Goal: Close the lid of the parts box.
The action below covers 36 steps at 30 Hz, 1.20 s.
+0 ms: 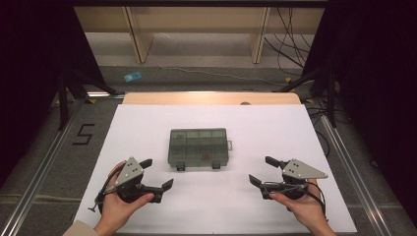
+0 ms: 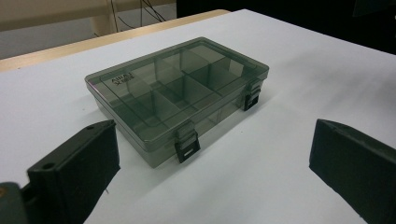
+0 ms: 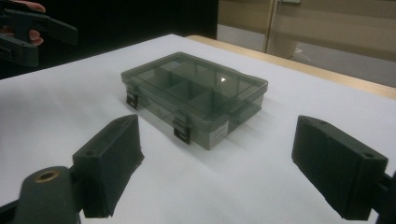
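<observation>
A smoky transparent compartment box [image 1: 198,146] lies flat in the middle of the white table, its lid down and two dark latches on its near side. My left gripper [image 1: 157,173] is open, near the table's front left, a short way from the box's front left corner. My right gripper [image 1: 264,170] is open too, at the front right, apart from the box. In the left gripper view the box [image 2: 180,95] lies ahead between the spread jaws. In the right gripper view the box [image 3: 196,95] also lies ahead, with the other gripper [image 3: 28,28] at the top left.
The white sheet [image 1: 147,123] covers a wooden table whose far edge [image 1: 211,98] shows. Beyond stand wooden furniture legs, cables [image 1: 290,44] and a small blue object [image 1: 132,76] on the floor. Metal rails [image 1: 44,162] run along both sides.
</observation>
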Each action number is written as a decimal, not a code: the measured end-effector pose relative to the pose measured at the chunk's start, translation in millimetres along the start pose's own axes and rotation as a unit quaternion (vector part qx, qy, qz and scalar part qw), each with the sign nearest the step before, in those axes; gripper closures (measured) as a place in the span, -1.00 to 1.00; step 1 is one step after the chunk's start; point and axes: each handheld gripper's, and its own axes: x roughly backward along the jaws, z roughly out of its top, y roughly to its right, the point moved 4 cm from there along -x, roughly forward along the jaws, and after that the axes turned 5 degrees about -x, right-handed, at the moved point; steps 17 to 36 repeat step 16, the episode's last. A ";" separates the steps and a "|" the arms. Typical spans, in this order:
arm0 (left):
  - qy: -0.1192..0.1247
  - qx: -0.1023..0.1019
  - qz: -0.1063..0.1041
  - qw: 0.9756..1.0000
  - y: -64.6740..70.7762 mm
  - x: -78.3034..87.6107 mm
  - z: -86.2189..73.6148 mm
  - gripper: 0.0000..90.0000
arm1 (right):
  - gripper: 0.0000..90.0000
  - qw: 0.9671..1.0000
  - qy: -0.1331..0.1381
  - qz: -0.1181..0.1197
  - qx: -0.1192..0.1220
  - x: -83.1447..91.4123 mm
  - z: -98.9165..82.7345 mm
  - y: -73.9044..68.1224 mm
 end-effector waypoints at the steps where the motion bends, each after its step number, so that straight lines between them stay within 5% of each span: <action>1: 0.000 -0.007 0.001 1.000 -0.8 -0.1 0.2 -0.97 | -0.63 1.000 0.000 0.000 0.000 0.0 0.0 0.1; 3: 0.000 -0.002 -0.002 1.000 0.2 -0.7 0.0 -0.97 | -0.63 1.000 0.005 0.000 0.006 -0.4 0.5 1.0; 4: 0.000 -0.066 -0.003 0.998 -8.6 -1.0 2.2 -0.97 | -0.63 1.000 -0.003 -0.001 0.005 0.8 0.2 0.9; 6: -0.002 -0.018 -0.002 1.000 -1.7 -1.2 0.2 -0.97 | -0.63 1.000 -0.003 0.001 -0.003 0.6 -0.2 -0.3; 7: -0.001 -0.014 -0.003 1.000 -1.1 -1.5 0.1 -0.97 | -0.63 1.000 0.006 0.006 -0.005 -1.4 -0.2 -0.8; 8: 0.001 -0.100 0.009 0.995 -14.2 -1.4 4.0 -0.97 | -0.63 1.000 0.014 0.003 0.006 -1.9 0.7 1.0; 10: 0.001 -0.099 0.009 0.995 -13.9 -1.6 4.0 -0.97 | -0.63 1.000 0.015 0.003 0.008 -1.9 0.6 1.4; 12: -0.001 -0.002 -0.004 1.000 0.9 -2.1 -0.3 -0.97 | -0.63 1.000 0.013 0.002 0.008 -1.7 0.5 1.6; 36: -0.001 -0.006 -0.004 1.000 0.0 -2.6 -0.2 -0.97 | -0.63 1.000 0.012 0.005 0.002 -1.3 0.3 0.8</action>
